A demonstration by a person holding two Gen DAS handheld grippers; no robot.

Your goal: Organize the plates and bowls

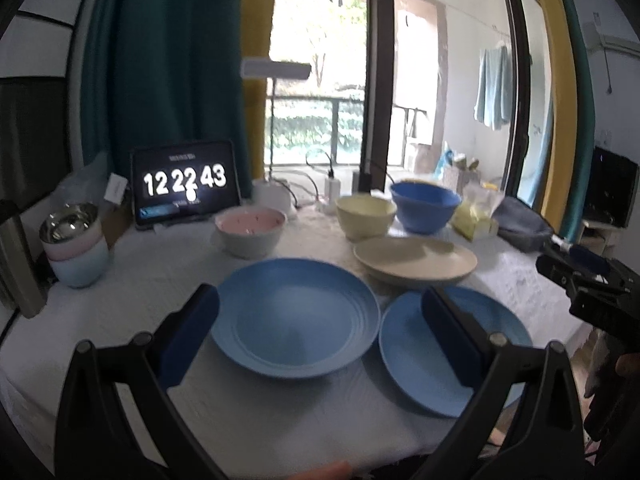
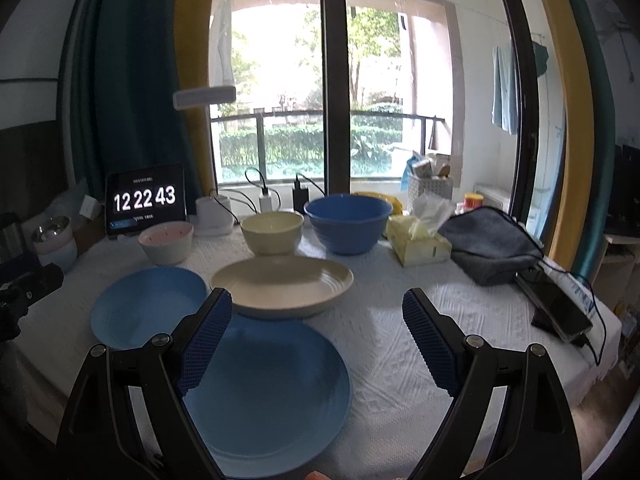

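- The left gripper [image 1: 316,320] hovers above the ribbed blue plate [image 1: 296,316], jaws spread wide and empty; the right gripper [image 2: 316,320] is likewise agape over a second blue plate [image 2: 272,396].
- Just beyond lies a cream plate [image 2: 282,286] — its near rim overlapping that second plate.
- Farther back on the white tablecloth [image 2: 384,344]: pink bowl [image 2: 166,242], cream bowl [image 2: 272,232], large blue bowl [image 2: 347,222].
- Behind them, a tablet [image 2: 146,202] reads 12 22 43.

You can read "12 22 43" in large white digits on the tablet [image 2: 146,204] at the table's back left; its smaller text stays illegible.
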